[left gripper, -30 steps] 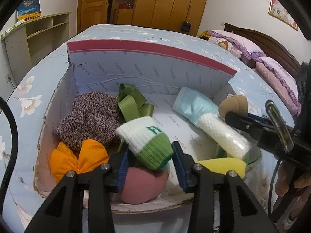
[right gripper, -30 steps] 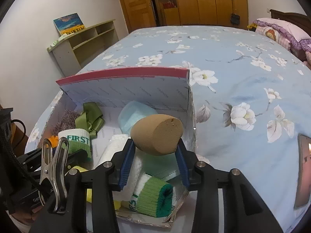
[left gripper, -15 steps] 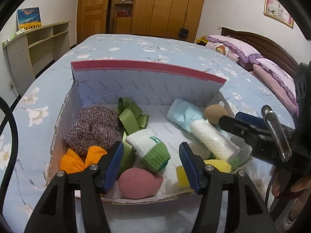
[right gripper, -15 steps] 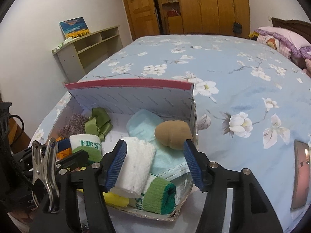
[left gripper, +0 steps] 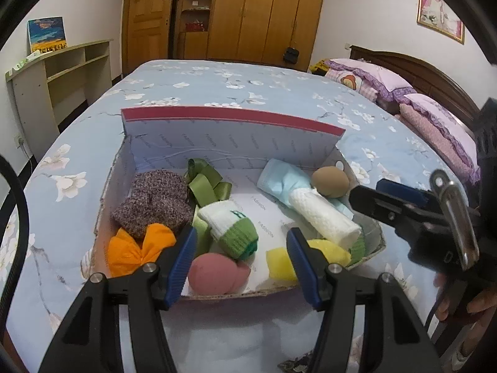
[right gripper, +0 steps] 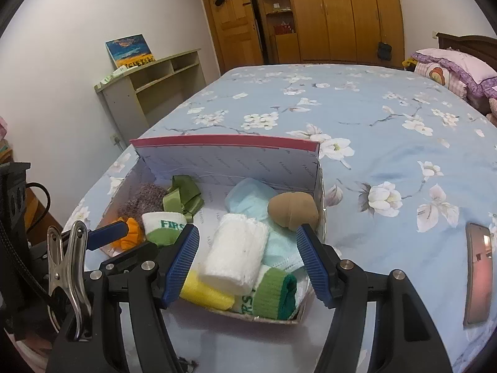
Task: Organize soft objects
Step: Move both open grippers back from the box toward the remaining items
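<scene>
An open cardboard box (left gripper: pixel 233 115) with a red-edged flap stands on the bed and holds several soft items. Among them are a white-and-green sock (left gripper: pixel 231 223), a pink sponge (left gripper: pixel 214 272), an orange bow (left gripper: pixel 136 248) and a knit piece (left gripper: pixel 153 199). My left gripper (left gripper: pixel 240 233) hovers open over the box's near edge, holding nothing. A tan egg-shaped sponge (right gripper: pixel 293 208) lies in the far right corner beside a white rolled cloth (right gripper: pixel 236 255) and a pale blue mask (right gripper: pixel 251 195). My right gripper (right gripper: pixel 247 230) is open and empty above the near side.
The box (right gripper: pixel 223 141) sits near the foot of a floral blue bed (right gripper: pixel 388 143). A phone (right gripper: pixel 478 272) lies on the sheet to its right. Pillows (left gripper: pixel 388 80) are at the headboard. A low shelf (left gripper: pixel 59 71) and a wooden wardrobe (left gripper: pixel 248 15) stand beyond.
Both grippers opened and drew back and up from the box. The left let go of the sock and the right let go of the tan sponge; both items now lie in the box.
</scene>
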